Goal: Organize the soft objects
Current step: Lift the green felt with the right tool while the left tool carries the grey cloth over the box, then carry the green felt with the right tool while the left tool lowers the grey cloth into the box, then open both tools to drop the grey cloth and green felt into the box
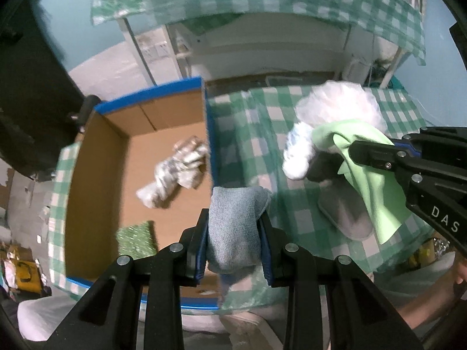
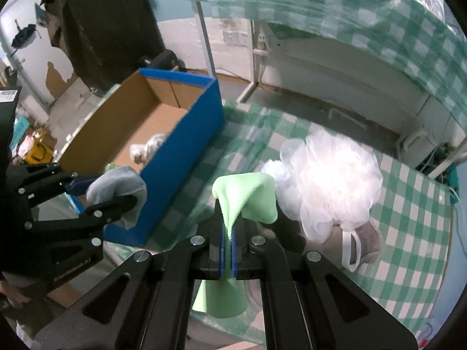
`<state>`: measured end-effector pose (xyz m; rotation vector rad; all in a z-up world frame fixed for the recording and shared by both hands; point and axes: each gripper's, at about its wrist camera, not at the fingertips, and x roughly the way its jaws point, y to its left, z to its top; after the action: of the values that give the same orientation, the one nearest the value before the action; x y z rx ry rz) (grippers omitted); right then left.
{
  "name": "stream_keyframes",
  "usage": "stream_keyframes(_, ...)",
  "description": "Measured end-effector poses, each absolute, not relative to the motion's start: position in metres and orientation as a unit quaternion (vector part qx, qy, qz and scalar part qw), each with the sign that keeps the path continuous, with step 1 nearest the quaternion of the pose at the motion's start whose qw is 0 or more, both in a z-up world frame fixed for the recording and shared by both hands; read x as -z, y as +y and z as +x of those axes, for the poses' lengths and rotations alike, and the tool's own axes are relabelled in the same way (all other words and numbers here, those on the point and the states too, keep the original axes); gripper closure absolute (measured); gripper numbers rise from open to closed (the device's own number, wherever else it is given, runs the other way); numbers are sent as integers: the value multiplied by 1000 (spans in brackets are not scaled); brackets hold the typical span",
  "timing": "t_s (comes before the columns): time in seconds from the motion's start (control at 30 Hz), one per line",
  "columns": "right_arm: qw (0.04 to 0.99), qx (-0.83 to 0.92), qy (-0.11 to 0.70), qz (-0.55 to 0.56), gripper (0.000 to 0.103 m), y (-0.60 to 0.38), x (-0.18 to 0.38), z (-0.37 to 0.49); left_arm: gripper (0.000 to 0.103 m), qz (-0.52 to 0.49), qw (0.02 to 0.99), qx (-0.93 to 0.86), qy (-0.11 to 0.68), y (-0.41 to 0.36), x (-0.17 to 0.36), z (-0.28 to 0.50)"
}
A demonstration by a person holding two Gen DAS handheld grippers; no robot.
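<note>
My left gripper (image 1: 235, 218) is shut on a grey-blue folded cloth (image 1: 236, 227), held above the near right wall of the blue cardboard box (image 1: 151, 93); it also shows in the right wrist view (image 2: 116, 188). My right gripper (image 2: 229, 213) is shut on a light green cloth (image 2: 248, 195), lifted over the checked table; it also shows in the left wrist view (image 1: 367, 169). A white mesh bath pouf (image 2: 327, 175) and a grey fuzzy slipper (image 1: 341, 204) lie on the table beside it. A crumpled whitish bundle (image 1: 175, 172) lies inside the box.
The green-and-white checked tablecloth (image 2: 408, 233) covers the table. A green patterned item (image 1: 137, 237) lies in the box's near corner. A second checked table (image 2: 321, 8) stands behind, with white legs. Clutter sits on the floor at the left (image 2: 38, 148).
</note>
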<state>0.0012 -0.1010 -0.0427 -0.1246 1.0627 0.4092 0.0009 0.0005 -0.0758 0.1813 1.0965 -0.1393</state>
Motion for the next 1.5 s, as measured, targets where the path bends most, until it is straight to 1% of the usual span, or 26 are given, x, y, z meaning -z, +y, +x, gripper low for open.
stream_keyframes(0.27, 842, -216, 490, -65, 101, -73, 30, 5, 72, 73, 863, 42, 499, 30, 60, 1)
stream_keyframes(0.6, 838, -246, 481, -80, 101, -22, 24, 15, 72, 40, 866, 13, 497, 75, 60, 0)
stream_keyframes(1.03, 820, -276, 492, -94, 101, 41, 37, 29, 72, 6, 860, -27, 510, 129, 75, 3)
stream_keyframes(1.37, 798, -291, 518, -99, 100, 80, 64, 39, 72, 8, 850, -56, 523, 152, 93, 3)
stream_keyframes(1.43, 796, -291, 522, -100, 100, 84, 69, 40, 65, 13, 849, -61, 524, 155, 96, 3)
stream_keyframes(1.47, 795, -291, 523, -102, 97, 87, 71, 40, 61, 15, 849, -62, 525, 156, 97, 3)
stream_keyframes(1.5, 793, -290, 525, -103, 93, 89, 73, 41, 54, 17, 848, -64, 526, 157, 98, 3)
